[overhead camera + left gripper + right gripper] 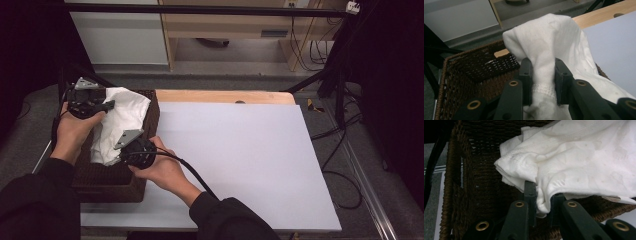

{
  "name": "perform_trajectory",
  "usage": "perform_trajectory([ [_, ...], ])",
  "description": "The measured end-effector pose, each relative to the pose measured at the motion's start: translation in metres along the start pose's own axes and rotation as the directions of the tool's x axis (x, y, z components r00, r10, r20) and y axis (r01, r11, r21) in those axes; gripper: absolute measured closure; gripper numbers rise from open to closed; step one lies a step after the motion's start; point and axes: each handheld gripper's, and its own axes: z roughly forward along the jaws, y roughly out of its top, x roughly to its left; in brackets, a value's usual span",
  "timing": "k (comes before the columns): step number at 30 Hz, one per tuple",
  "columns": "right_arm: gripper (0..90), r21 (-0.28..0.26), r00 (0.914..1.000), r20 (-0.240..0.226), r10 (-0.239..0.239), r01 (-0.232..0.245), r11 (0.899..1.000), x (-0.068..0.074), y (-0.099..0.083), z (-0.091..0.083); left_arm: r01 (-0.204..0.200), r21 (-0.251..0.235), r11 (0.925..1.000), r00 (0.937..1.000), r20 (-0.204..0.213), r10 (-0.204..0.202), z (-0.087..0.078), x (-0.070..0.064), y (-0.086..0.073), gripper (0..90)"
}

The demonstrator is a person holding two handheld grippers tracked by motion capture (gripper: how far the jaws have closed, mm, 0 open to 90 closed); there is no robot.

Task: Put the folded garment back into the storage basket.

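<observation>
Left gripper point(543, 82) and right gripper point(541, 197) both pinch the white cloth point(122, 120) over the wicker basket point(152, 117), left of frame; a pale mat point(250, 165) covers the wooden table point(225, 96), grey floor point(390, 165) beyond.

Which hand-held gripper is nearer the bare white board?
Right. The right hand-held gripper grips the white cloth at the basket's board-side edge; the left hand-held gripper grips it farther from the board.
</observation>
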Motion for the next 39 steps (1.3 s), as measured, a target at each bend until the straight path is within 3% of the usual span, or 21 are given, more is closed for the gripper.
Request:
perform_trajectory([
  [16, 80.6, -0.003, 0.9999, -0.015, -0.002, 0.002, 1.000, 0.005, 0.002, 0.008, 0.000, 0.013, 0.9999, 0.9999, 0.011, 0.000, 0.003, 0.002, -0.002, 71.9],
  [22, 78.6, -0.002, 0.9998, -0.019, 0.003, -0.003, 1.000, 0.006, 0.002, 0.010, 0.006, 0.017, 0.9998, 1.0000, -0.006, -0.006, 0.004, 0.005, -0.004, 69.4],
  [23, 75.4, -0.001, 0.9997, -0.022, 0.006, -0.006, 1.000, 0.006, 0.002, 0.010, 0.009, 0.020, 0.9998, 0.9998, -0.020, -0.009, 0.005, 0.006, -0.005, 66.2],
  [26, 54.6, 0.034, 0.9987, -0.040, 0.032, -0.031, 0.999, 0.007, 0.001, 0.012, 0.033, 0.012, 0.9994, 0.9987, -0.039, -0.032, 0.008, 0.011, -0.007, 49.0],
  [29, 38.4, 0.064, 0.9993, -0.027, 0.027, -0.026, 0.998, 0.008, 0.000, 0.008, 0.051, 0.017, 0.9985, 0.9975, -0.051, -0.050, 0.009, 0.013, -0.008, 37.8],
  [33, 30.0, 0.050, 0.9996, -0.009, 0.028, -0.028, 0.998, 0.008, 0.002, -0.002, 0.054, 0.012, 0.9985, 0.9971, -0.054, -0.053, 0.007, 0.013, -0.008, 34.5],
  [39, 27.6, 0.028, 0.9988, 0.004, 0.049, -0.049, 0.998, 0.003, 0.004, -0.012, 0.049, 0.011, 0.9988, 0.9975, -0.052, -0.048, 0.007, 0.009, -0.007, 33.0],
])
